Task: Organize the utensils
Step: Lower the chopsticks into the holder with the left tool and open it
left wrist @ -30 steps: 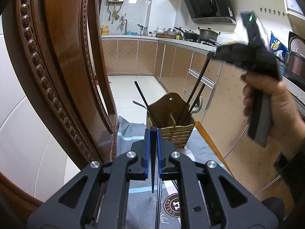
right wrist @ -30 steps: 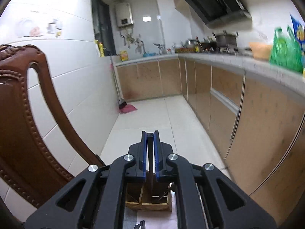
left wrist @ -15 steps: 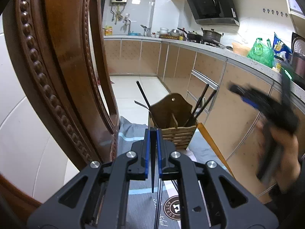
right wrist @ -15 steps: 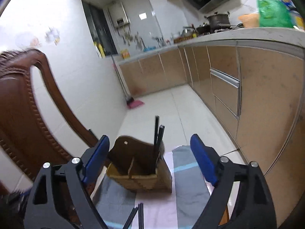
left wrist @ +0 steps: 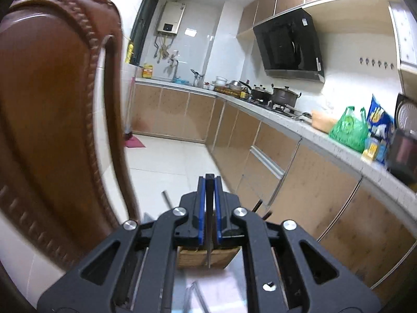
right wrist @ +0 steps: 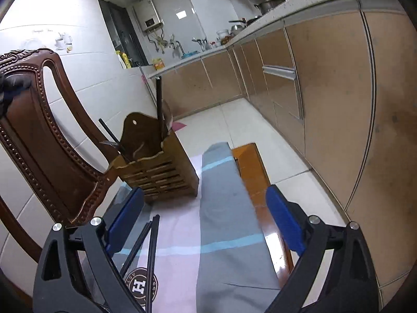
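Note:
My left gripper (left wrist: pixel 209 208) is shut on a thin black chopstick (left wrist: pixel 208 253) that hangs down between its blue pads, above a wooden utensil holder (left wrist: pixel 224 257) mostly hidden behind the fingers. In the right wrist view the same holder (right wrist: pixel 159 172) stands on a striped cloth (right wrist: pixel 221 208) with black chopsticks (right wrist: pixel 159 104) upright in it. Two more black chopsticks (right wrist: pixel 152 245) lie on the cloth near the left pad. My right gripper (right wrist: pixel 204 219) hovers low over the cloth, its jaws opening wide with nothing between them.
A carved brown chair back (right wrist: pixel 39 143) stands close on the left of the holder. The wooden table edge (right wrist: pixel 250 172) runs along the cloth's right side, with tiled floor and kitchen cabinets (right wrist: pixel 325 104) beyond. The chair (left wrist: pixel 52 130) fills the left wrist view's left side.
My right gripper opened, left its chopsticks in the holder and sank toward the cloth. My left gripper rose with its chopstick, so the holder now sits low behind the fingers.

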Tool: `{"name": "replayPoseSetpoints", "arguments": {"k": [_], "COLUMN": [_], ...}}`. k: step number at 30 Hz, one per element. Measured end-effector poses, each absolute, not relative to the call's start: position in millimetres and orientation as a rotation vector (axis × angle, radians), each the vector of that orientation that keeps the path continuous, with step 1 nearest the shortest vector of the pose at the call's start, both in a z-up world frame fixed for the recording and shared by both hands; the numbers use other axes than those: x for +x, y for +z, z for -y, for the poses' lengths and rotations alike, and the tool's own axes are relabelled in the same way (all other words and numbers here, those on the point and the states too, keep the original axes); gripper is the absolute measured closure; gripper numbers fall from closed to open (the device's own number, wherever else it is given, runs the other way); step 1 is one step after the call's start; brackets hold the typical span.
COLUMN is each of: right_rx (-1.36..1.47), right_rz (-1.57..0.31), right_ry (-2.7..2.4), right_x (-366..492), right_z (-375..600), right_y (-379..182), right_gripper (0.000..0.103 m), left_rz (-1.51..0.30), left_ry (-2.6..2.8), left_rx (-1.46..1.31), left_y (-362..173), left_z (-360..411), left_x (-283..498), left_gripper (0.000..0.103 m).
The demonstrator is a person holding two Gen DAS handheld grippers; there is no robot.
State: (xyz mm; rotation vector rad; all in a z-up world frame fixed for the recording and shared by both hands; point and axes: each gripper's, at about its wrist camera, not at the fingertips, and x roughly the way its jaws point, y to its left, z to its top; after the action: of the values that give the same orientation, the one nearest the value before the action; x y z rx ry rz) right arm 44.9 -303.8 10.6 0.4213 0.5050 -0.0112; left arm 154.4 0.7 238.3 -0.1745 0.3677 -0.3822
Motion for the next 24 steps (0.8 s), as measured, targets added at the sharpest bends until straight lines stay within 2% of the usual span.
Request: {"name": "replayPoseSetpoints", "arguments": {"k": [4,12,24], "right_rx": [0.461,0.497,0.508], "right_rz": [-0.523,-0.522,-0.547], "right_ry": [0.009,0.02,0.032], "right_x": [49,48,55], "right_z": [313,329,330], "right_y": [8,9,3], "right_gripper": [0.011,0.011,0.011], "left_rz": [-0.366,-0.451,-0.406], "left_ry": [-0.365,-0.315,-0.329], "left_rx": [-0.199,-0.202,-0.197], "left_y": [240,198,221], "left_z": [13,32,26], "left_x": [195,252,246], "left_gripper": [0.096,0.096,0.096]}}
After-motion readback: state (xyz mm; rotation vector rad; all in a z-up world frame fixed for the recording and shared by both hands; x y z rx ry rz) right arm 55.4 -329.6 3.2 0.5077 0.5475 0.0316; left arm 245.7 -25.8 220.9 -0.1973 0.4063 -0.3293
